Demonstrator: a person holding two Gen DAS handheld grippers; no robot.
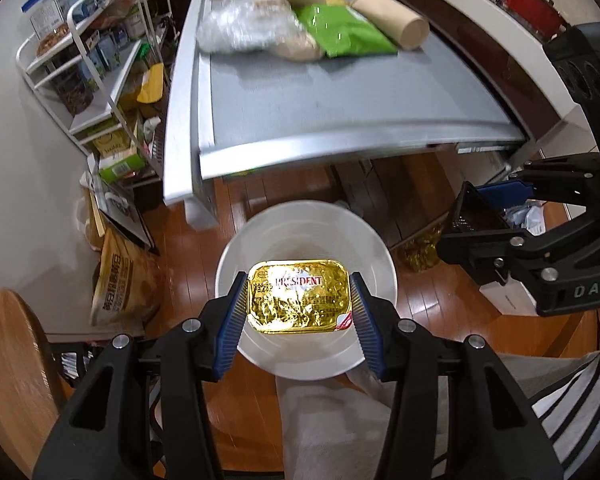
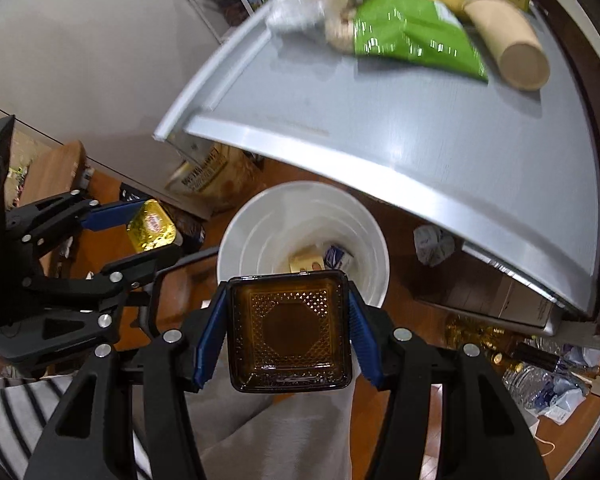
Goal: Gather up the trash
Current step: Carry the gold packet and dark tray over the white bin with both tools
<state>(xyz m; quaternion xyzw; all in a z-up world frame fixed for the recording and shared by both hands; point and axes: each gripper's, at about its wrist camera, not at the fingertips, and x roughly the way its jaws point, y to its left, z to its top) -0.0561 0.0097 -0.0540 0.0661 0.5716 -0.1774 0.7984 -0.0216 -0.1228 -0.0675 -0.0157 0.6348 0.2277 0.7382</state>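
Two claws, both loaded: left claw [image 1: 298,306] clamped on a gold foil butter pack [image 1: 299,297], right claw [image 2: 287,322] clamped on a square amber glass dish [image 2: 288,330]. Both hang over a white bin [image 2: 236,248] on the wooden floor. Beyond, grey worktop [image 1: 340,100] carries a green wrapper [image 1: 342,32], paper cups [image 1: 396,24], crumpled plastic [image 1: 244,22]

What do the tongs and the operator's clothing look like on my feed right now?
Both tongs, left and right, are matte black frames with triangular cutouts and silver round bolt heads. Their fingers carry ribbed blue pads. White "DAS" lettering marks the right one's body. No cables are visible. The person wears a black-and-white striped top.
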